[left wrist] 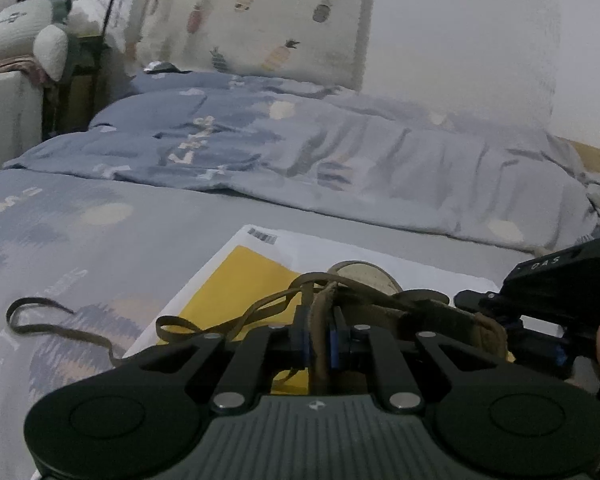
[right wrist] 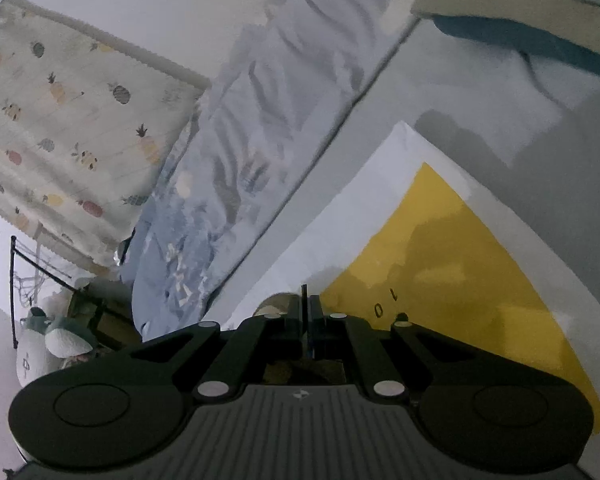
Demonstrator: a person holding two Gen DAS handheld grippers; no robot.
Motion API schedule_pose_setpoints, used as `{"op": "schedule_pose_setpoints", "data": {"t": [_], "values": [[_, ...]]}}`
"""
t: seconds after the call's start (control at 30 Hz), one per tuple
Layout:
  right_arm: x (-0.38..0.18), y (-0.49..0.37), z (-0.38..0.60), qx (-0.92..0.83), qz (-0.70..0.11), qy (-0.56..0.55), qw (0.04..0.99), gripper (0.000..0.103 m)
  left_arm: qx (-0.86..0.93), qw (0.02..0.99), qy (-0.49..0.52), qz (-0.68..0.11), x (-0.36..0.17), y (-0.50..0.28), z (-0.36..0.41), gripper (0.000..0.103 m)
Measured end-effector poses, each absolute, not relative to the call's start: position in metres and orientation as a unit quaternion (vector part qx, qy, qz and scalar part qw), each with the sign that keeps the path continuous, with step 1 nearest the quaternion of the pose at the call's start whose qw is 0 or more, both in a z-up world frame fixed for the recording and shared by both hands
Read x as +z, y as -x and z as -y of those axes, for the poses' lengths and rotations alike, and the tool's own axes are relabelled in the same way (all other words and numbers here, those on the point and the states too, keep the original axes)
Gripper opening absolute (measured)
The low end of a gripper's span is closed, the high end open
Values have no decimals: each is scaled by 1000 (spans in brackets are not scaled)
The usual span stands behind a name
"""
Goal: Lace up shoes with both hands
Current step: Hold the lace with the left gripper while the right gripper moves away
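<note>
On the yellow-and-white mat (left wrist: 256,276) we clamp the shoe (left wrist: 364,276) tongue in the left gripper (left wrist: 319,336); the limp, light lace (left wrist: 60,328) trails left. The right gripper (right wrist: 305,320) is closed, apparently pinching a thin lace strand. We judge the lace slippery: grip near the eyelets.

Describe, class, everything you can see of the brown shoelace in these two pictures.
The shoelace is a flat, olive-brown woven band, the same colour as the shoe it belongs to. It is loose and untied. One long end trails left off the yellow-and-white sheet onto the grey bedcover, curling into an open loop. Other strands bunch over the shoe's top. The left claw is shut on a brown strap-like piece there, probably lace or tongue. The right wrist view shows no lace clearly.
</note>
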State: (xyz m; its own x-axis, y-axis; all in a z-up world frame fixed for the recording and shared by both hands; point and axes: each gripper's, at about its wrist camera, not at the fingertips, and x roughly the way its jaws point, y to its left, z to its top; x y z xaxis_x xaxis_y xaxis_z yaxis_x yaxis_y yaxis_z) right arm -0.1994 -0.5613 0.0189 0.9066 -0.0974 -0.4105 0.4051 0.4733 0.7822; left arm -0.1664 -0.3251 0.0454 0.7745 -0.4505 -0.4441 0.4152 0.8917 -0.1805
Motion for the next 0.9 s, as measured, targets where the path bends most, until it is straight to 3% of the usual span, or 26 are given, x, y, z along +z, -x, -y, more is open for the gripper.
{"op": "schedule_pose_setpoints", "data": {"t": [0.9], "values": [[63, 279, 651, -311, -115, -352, 875, 2, -209, 942, 73, -253, 44, 169, 321, 9]]}}
